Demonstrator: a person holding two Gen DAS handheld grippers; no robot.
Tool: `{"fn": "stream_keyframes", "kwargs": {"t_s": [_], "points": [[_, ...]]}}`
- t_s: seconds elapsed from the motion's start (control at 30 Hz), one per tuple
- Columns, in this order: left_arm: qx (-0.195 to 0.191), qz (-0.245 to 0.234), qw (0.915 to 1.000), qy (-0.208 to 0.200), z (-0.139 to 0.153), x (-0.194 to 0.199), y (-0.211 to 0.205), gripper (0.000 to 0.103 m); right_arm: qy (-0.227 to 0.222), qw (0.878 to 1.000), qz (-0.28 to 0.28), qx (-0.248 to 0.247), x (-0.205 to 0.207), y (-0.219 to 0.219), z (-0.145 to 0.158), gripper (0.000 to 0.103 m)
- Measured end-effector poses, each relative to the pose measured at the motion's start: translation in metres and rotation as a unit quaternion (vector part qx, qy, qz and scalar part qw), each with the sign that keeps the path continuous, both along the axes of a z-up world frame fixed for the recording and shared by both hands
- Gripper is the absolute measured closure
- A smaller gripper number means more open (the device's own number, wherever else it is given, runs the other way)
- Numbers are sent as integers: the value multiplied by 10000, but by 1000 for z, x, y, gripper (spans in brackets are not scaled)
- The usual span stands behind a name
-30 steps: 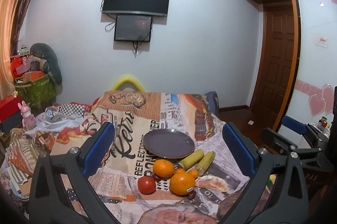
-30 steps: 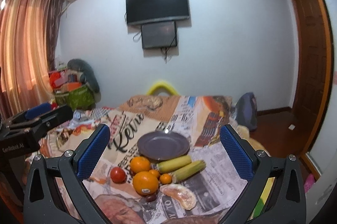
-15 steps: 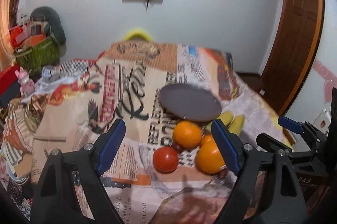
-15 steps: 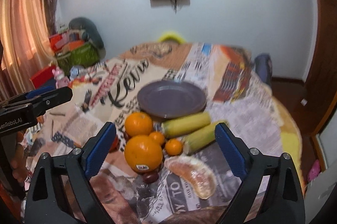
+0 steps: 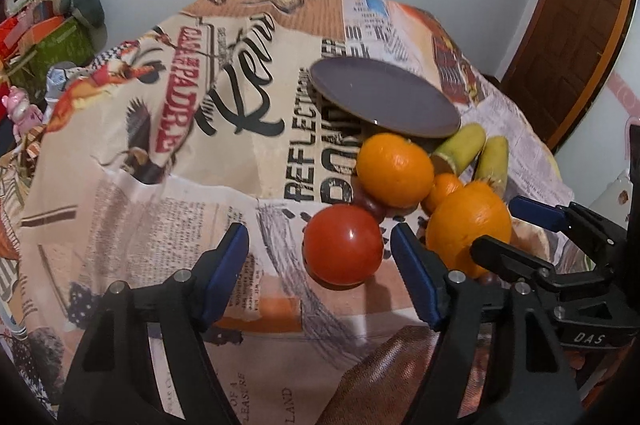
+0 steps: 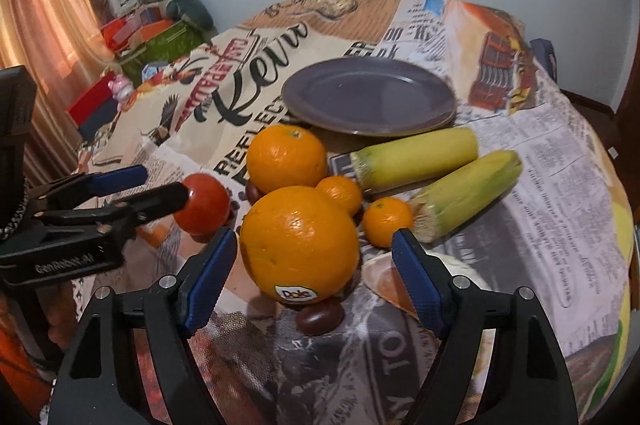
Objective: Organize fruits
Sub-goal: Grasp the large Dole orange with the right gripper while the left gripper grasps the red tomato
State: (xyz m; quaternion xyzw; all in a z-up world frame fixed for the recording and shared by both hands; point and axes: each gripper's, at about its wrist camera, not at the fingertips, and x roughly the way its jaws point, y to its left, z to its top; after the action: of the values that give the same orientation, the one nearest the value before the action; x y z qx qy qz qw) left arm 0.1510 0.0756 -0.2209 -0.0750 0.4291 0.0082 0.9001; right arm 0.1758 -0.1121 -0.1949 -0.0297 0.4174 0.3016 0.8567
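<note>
The left hand-held gripper (image 5: 318, 257) is low over the worktop (image 5: 120, 209), which has a newspaper-print cloth on it. Its blue pads (image 5: 226, 265) stand apart w/ a gap on both sides of the red tomato (image 5: 342, 245), so it's open & not holding it. The jaws have just been closing in. The tomato sits on the cloth between them, a bit nearer the right pad.

The right hand-held gripper (image 6: 312, 273) is just beside it, over the big orange (image 6: 298, 245) w/ the Dole sticker. Its pads (image 6: 416, 281) are on both sides of that orange but don't press on it, so it's open too, & its jaws have also just been closing in. A small dark round fruit (image 6: 320, 319) lies in front of the big orange.

Behind, a 2nd orange (image 6: 286, 157) sits touching the big one. 2 little oranges, one (image 6: 340, 193) just behind the big orange & one (image 6: 386, 221) to its right, are near. 2 corn cobs (image 6: 416, 155) (image 6: 468, 195) lie side by side to the right.

Further back is a purple plate (image 6: 368, 97) w/ nothing on it, close to the 2nd orange & the corn. All the fruit is on the cloth, none on the plate.
</note>
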Motion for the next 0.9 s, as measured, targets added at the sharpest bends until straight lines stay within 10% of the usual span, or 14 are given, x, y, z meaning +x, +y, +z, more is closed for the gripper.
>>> {"fn": "stream_keyframes", "kwargs": {"t_s": [0.43,0.9], "points": [[-241,-404,9987,220,-23,18,-10,55,299,9992,246,-64,7,13,-19,37],[96,-425,9990,-69,5,9,-18,57,216,9997,74,-22,2,4,-5,37]]}}
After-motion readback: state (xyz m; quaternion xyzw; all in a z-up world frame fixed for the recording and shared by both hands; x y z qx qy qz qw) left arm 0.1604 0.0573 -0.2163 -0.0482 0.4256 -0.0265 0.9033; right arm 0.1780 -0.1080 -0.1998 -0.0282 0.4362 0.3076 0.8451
